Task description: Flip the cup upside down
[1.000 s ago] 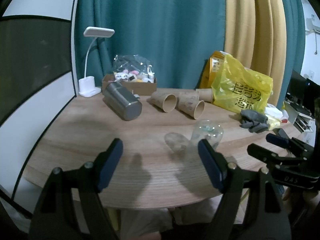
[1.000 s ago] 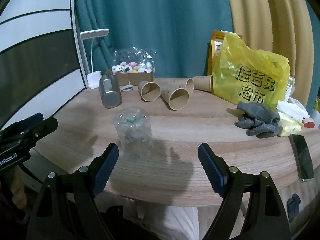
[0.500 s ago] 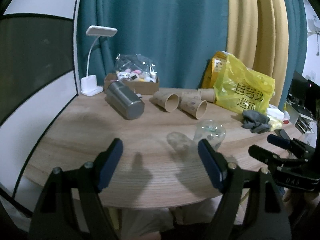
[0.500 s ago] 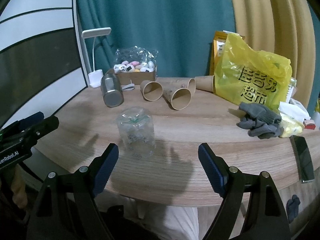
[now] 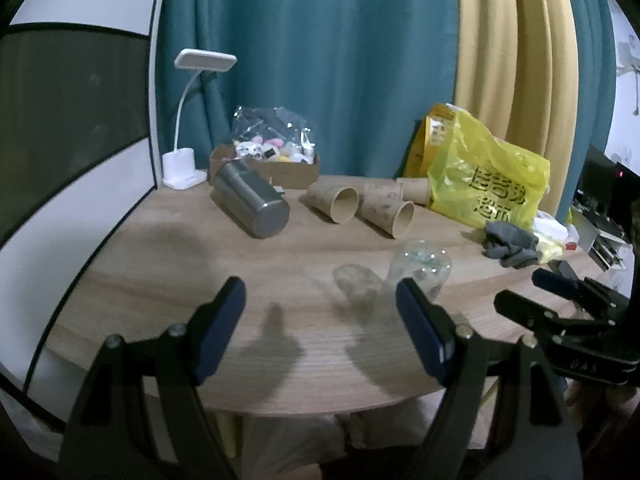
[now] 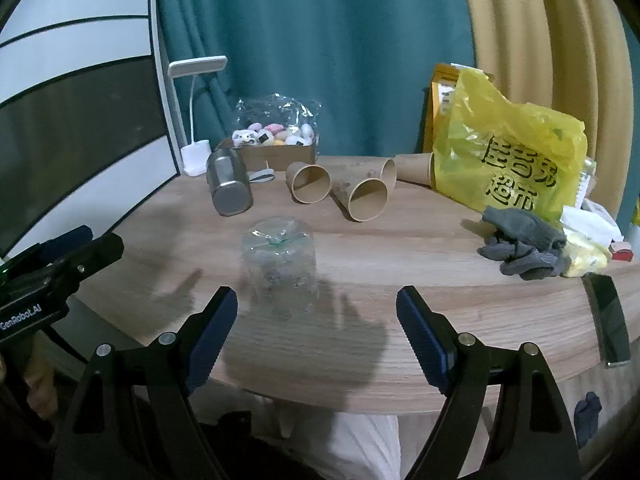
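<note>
The clear plastic cup point(image 6: 280, 266) stands mouth-down on the wooden table point(image 6: 400, 248), its closed base on top. Through its see-through wall the inside is hard to read: faint specks and a green mark show, nothing more can be made out. In the left wrist view the cup point(image 5: 420, 270) is partly hidden behind the right-hand finger pad, and only its upper half shows clearly.

The right gripper point(image 6: 316, 330) hangs at the near edge of the table with its jaws spread wide and nothing between them; the cup sits just beyond its left fingertip, apart from it. The left gripper point(image 5: 320, 320) is likewise spread wide and empty, with the cup off toward its right fingertip.

Farther back a steel tumbler point(image 6: 229, 188) lies on its side, beside paper cups point(image 6: 340, 192) also lying down with open mouths showing bare insides. A cardboard box point(image 6: 276, 150) holds small toys under a crumpled clear bag. A white desk lamp point(image 6: 196, 120) stands at the left. A yellow bag point(image 6: 512, 160) hides whatever is in it, with grey gloves point(image 6: 524, 244) in front. A dark flat thing at the right table edge is cut off.
</note>
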The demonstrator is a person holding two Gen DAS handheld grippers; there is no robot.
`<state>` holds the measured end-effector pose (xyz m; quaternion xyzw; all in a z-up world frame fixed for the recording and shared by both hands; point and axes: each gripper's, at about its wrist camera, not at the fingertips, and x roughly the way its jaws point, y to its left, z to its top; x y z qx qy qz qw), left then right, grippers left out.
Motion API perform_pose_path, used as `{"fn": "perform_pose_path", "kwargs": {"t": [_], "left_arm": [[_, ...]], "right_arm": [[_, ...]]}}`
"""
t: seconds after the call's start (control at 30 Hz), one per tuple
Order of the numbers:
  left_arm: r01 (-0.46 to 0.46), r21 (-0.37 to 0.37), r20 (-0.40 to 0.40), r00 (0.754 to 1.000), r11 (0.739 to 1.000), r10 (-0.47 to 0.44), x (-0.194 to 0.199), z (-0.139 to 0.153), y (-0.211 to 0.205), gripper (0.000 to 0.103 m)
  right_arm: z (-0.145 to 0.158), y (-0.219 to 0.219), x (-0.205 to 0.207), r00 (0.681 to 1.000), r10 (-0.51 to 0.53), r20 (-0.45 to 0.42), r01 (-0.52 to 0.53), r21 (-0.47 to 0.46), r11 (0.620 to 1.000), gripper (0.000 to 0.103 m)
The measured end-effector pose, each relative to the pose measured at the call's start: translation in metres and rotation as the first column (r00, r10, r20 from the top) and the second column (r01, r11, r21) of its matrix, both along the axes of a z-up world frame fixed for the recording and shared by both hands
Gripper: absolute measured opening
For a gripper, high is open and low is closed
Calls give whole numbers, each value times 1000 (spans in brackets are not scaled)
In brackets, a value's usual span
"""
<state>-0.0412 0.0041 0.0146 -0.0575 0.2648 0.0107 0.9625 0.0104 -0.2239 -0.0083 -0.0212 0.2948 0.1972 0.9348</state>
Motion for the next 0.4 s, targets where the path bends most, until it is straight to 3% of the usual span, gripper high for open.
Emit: {"fn": "perform_pose_path", "kwargs": {"t": [0.4], "left_arm": [[22, -10, 37, 999, 1000, -22, -5, 8, 3, 79]], "right_arm": [[1, 2, 1, 1000, 3, -2, -3, 8, 1000, 84]]}}
